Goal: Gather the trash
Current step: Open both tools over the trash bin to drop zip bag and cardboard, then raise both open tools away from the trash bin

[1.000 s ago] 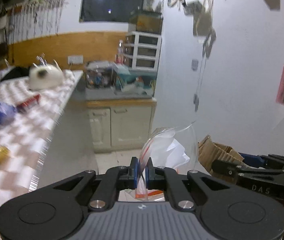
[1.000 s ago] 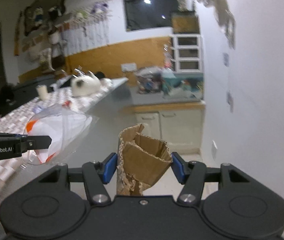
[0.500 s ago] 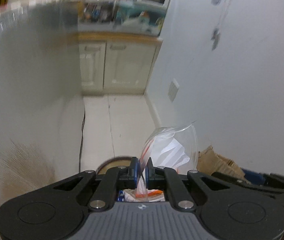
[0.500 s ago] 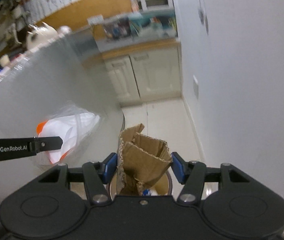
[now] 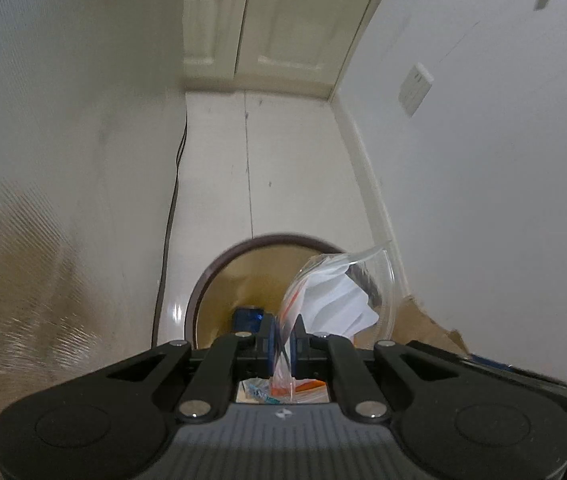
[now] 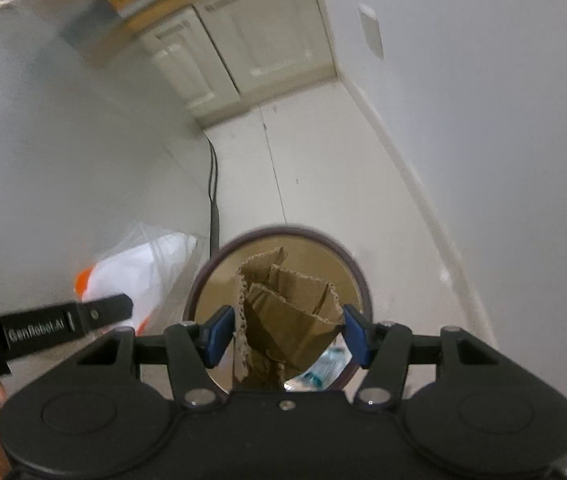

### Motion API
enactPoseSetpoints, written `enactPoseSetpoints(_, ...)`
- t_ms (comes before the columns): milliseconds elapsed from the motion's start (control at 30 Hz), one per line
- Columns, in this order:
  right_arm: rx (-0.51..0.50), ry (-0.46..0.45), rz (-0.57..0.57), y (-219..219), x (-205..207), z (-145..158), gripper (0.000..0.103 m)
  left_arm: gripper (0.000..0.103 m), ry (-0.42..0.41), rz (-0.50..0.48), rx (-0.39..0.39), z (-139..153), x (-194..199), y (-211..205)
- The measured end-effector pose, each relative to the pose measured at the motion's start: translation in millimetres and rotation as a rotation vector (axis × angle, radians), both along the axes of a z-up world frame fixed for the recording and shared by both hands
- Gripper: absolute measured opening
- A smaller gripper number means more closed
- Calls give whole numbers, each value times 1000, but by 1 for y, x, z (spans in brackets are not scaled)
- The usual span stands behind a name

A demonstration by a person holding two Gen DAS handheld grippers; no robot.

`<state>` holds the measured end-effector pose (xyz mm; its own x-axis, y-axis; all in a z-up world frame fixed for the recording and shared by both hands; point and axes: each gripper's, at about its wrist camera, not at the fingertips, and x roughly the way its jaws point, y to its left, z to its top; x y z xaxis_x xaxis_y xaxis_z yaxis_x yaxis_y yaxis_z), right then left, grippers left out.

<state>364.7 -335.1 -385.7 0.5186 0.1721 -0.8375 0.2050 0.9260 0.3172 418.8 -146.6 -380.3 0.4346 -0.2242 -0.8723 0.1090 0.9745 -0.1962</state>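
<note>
Both views have tipped down over the bin. Left gripper pinches the plastic bag; right gripper clamps the cardboard. Disposal step; next, seemingly, release.

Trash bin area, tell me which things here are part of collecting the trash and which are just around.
Part of the job:
trash bin
cardboard piece in right gripper
plastic bag in left gripper

Just around:
cabinet doors
black cable
wall plate
</note>
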Motion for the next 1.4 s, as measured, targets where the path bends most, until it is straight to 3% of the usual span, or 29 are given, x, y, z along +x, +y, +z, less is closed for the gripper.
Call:
enactPoseSetpoints(233,68,118,-41,12,29,-72,60,7,78,47,-13,-46,15,16)
enactPoseSetpoints(400,65,148,-40,17,48,-103,65,7,122,65,-19,-68,26,17)
enactPoseSetpoints(800,-81,171,79,22,52,-113,75,7,174,66,-29,-95,35,14)
enactPoseSetpoints(900,-97,173,107,22,52,-115,88,9,183,76,-34,-100,36,16)
enactPoseSetpoints(967,-103,173,118,22,51,-114,97,13,191,85,-23,-103,36,16)
enactPoseSetpoints(1100,-155,166,156,23,48,-115,100,45,206,88,35,-107,38,13)
enactPoseSetpoints(1233,-198,173,190,23,45,-115,100,53,225,74,113,-110,35,11)
enactPoseSetpoints(1400,-207,181,201,20,44,-115,100,65,262,45,143,-114,30,12)
